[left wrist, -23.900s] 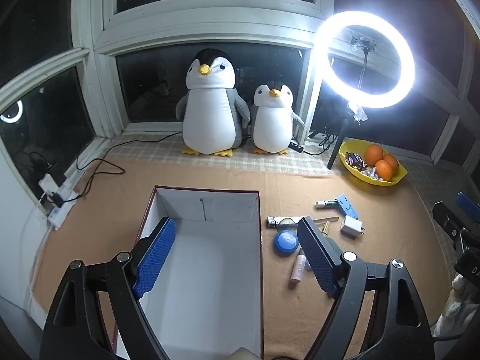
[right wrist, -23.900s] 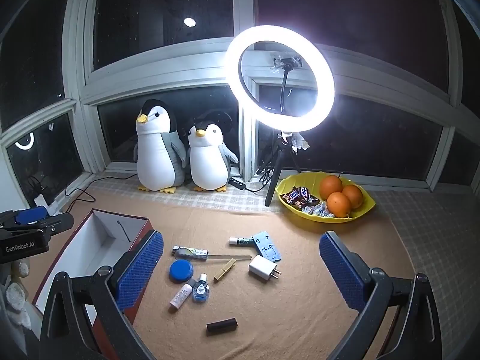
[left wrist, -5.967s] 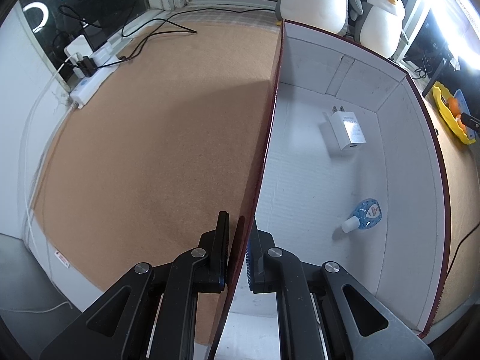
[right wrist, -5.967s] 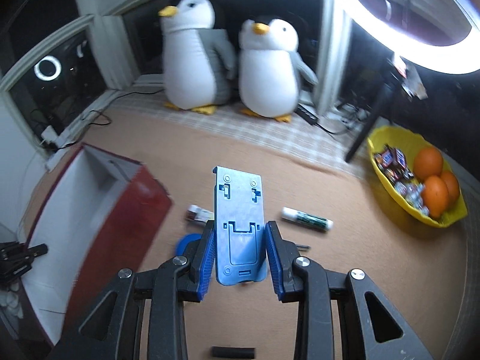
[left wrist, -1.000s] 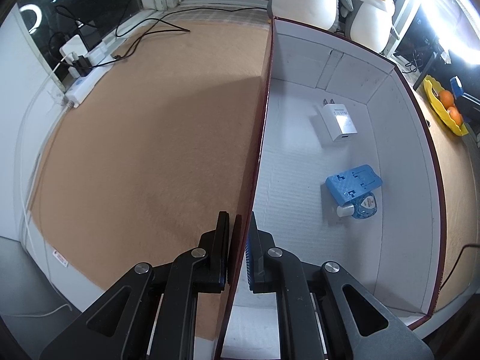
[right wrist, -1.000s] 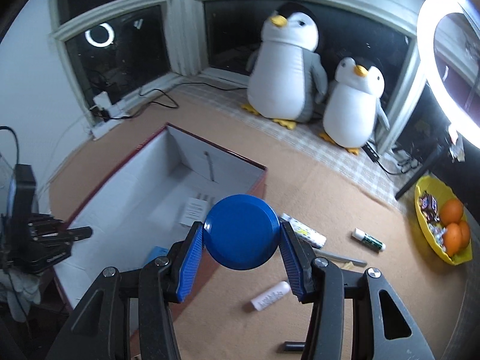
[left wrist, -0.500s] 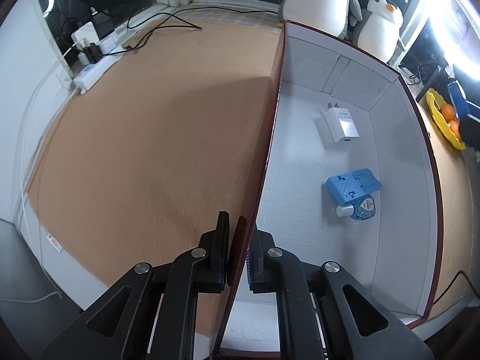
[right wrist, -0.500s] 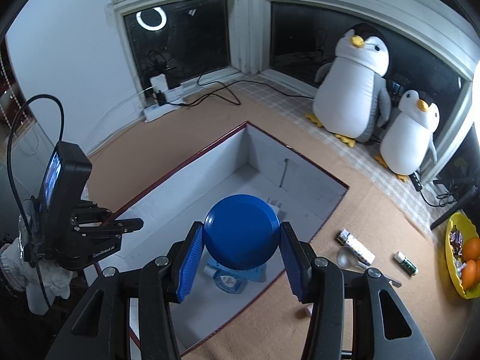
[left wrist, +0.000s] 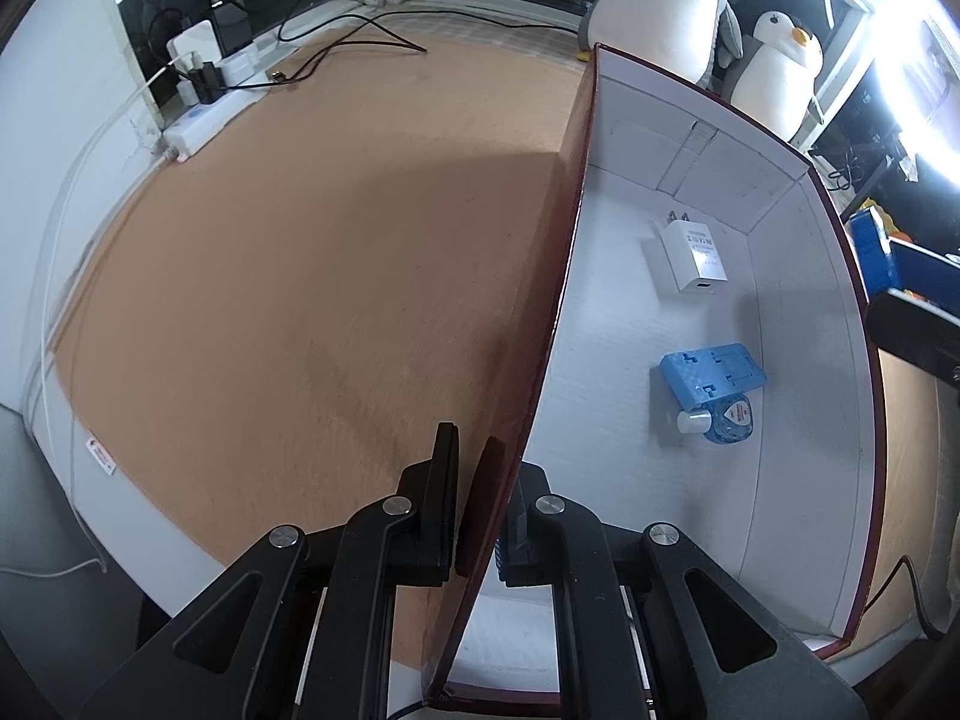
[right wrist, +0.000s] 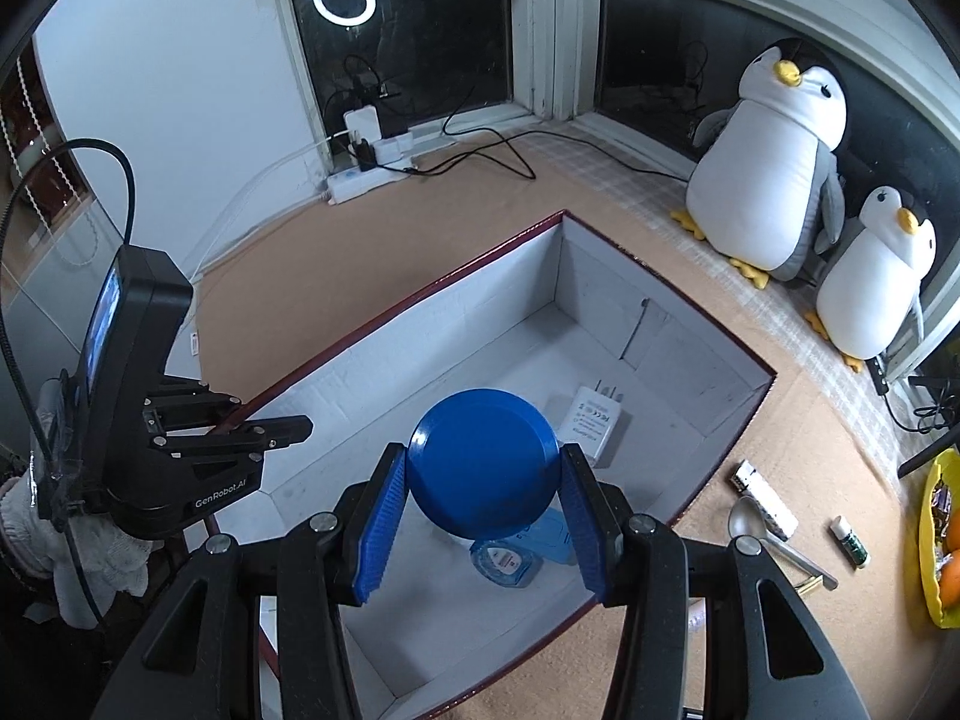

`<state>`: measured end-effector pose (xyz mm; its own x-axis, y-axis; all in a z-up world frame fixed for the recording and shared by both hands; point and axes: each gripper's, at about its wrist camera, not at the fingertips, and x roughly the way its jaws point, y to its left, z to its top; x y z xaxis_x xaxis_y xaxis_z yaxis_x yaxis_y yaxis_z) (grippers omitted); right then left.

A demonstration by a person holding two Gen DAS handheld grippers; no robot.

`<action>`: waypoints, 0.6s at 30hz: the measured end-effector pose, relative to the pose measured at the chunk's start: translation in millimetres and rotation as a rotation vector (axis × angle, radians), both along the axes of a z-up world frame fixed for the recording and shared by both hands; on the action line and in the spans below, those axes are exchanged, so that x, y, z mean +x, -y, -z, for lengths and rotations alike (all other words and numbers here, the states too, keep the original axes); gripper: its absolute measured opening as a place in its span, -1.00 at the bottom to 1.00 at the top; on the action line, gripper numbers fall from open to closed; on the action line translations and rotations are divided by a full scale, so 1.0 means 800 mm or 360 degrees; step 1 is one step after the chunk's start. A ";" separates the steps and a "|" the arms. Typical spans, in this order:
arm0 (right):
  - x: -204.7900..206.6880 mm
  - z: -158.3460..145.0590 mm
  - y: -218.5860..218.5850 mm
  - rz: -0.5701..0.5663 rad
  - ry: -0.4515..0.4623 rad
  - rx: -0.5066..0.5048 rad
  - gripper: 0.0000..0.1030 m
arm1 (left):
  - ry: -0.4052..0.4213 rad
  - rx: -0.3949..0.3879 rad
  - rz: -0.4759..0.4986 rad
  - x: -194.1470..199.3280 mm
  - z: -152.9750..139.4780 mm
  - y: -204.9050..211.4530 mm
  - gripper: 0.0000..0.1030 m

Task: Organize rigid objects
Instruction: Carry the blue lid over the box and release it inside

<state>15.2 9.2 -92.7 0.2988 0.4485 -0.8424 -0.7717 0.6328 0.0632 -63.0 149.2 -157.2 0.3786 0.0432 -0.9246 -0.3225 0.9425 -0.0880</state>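
Observation:
A dark red box with a white inside (left wrist: pixel 804 360) (right wrist: pixel 480 336) lies open on the tan table. In it lie a white charger (left wrist: pixel 693 256) (right wrist: pixel 594 420), a blue phone stand (left wrist: pixel 714 373) and a small blue bottle (left wrist: pixel 723 422) (right wrist: pixel 504 561). My left gripper (left wrist: pixel 480 516) (right wrist: pixel 264 429) is shut on the box's left wall near its front corner. My right gripper (right wrist: pixel 480 510) is shut on a round blue tin (right wrist: pixel 480 462) and holds it above the inside of the box.
Right of the box on the table lie a spoon (right wrist: pixel 774 531), a white tube (right wrist: pixel 762 498), a glue stick (right wrist: pixel 849 540) and a yellow fruit bowl (right wrist: pixel 939 546). Two plush penguins (right wrist: pixel 774 162) stand at the window. A power strip with cables (right wrist: pixel 372 171) lies at the far left.
My right gripper has carried the blue tin left and forward, from beside the box to over its inside. My left gripper keeps its hold on the box wall.

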 end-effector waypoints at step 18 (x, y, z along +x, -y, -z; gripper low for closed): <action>-0.004 0.015 -0.011 -0.0012 -0.0014 -0.0059 -0.10 | 0.0001 0.0003 0.0001 0.001 0.001 0.001 -0.84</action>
